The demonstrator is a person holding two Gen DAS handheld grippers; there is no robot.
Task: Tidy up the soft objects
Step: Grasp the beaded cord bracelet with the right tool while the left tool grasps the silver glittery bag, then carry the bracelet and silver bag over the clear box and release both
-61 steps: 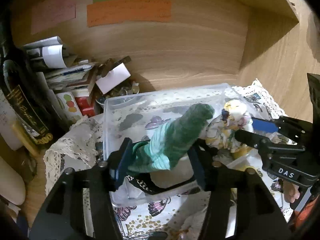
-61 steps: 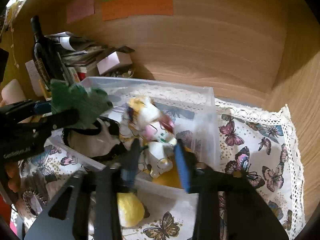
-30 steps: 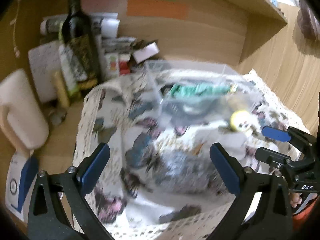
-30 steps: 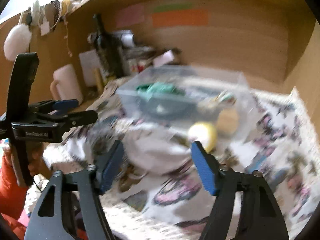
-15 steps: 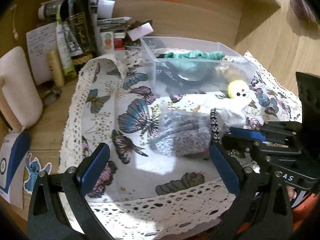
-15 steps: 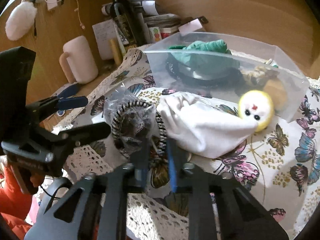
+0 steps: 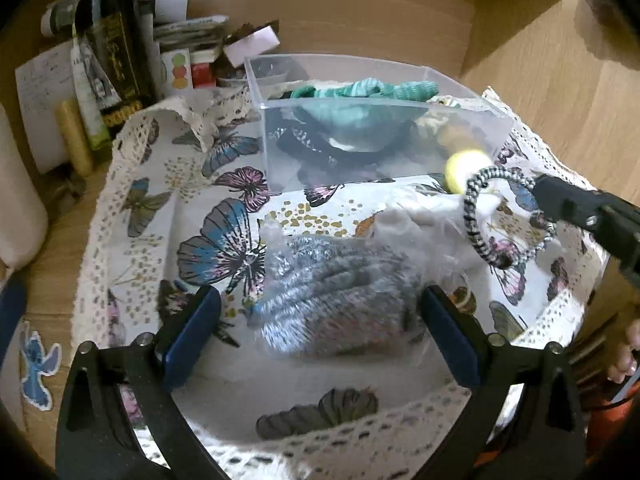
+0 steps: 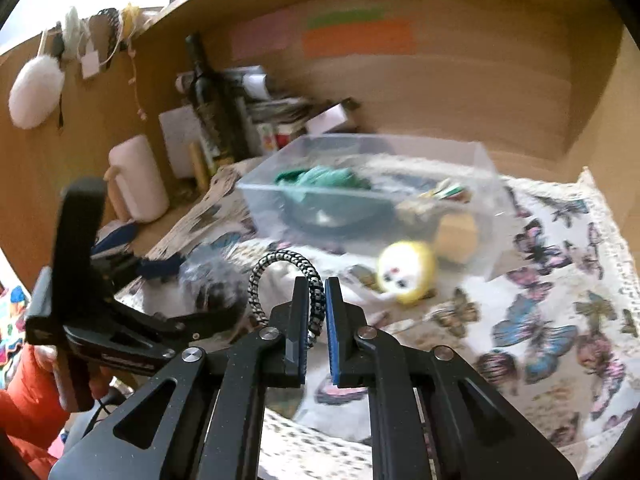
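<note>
My right gripper point(image 8: 316, 292) is shut on a black-and-white braided band point(image 8: 280, 264) and holds it lifted above the cloth; the band also shows at the right of the left wrist view point(image 7: 474, 208). My left gripper point(image 7: 320, 320) is open, its jaws on either side of a grey knitted item in a clear bag point(image 7: 336, 292). A clear plastic box point(image 7: 384, 148) behind holds a green knit item point(image 7: 360, 92) and dark things. A yellow round toy point(image 8: 406, 276) on a white cloth point(image 7: 416, 220) lies in front of the box.
A butterfly-print tablecloth point(image 7: 224, 236) covers the desk. A dark bottle point(image 7: 116, 52), papers and small boxes crowd the back left. A pale mug point(image 8: 138, 180) stands at the left. Wooden walls close the back and right.
My right gripper has lifted the braided band off the grey bagged item. My left gripper has moved in so its open jaws flank the grey item.
</note>
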